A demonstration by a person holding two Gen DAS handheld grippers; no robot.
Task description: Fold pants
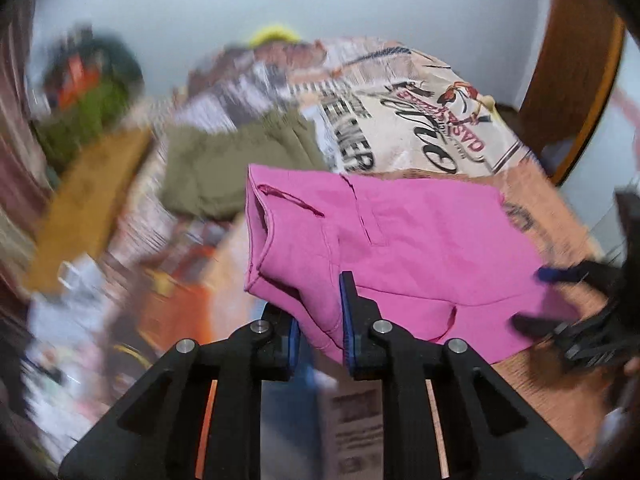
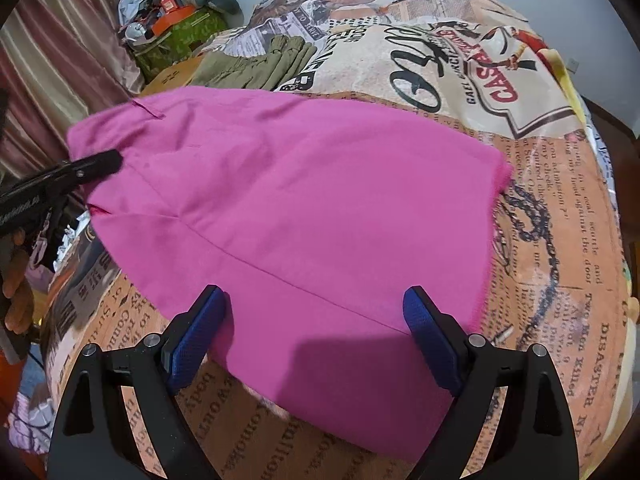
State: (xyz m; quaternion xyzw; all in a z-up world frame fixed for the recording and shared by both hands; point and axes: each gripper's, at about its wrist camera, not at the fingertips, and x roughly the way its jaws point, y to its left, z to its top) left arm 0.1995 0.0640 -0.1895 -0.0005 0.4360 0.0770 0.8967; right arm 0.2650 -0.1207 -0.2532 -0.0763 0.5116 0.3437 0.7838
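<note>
Pink pants [image 2: 304, 200] lie spread on a bed with a newspaper-print cover [image 2: 560, 240]. My left gripper [image 1: 320, 320] is shut on a fold of the pink pants [image 1: 400, 240] near the waistband end, and the cloth hangs between its blue pads. It also shows in the right wrist view [image 2: 100, 162] at the pants' left edge. My right gripper [image 2: 316, 328] is open, its blue pads standing on either side of the near edge of the pants, not pinching. It shows in the left wrist view [image 1: 560, 300] at the right edge of the pants.
Olive-green folded pants [image 2: 256, 66] lie further back on the bed [image 1: 224, 168]. A cluttered pile with a green bag [image 2: 180, 28] stands at the far left by a curtain [image 2: 52, 68]. A wooden door frame [image 1: 576, 80] is at the right.
</note>
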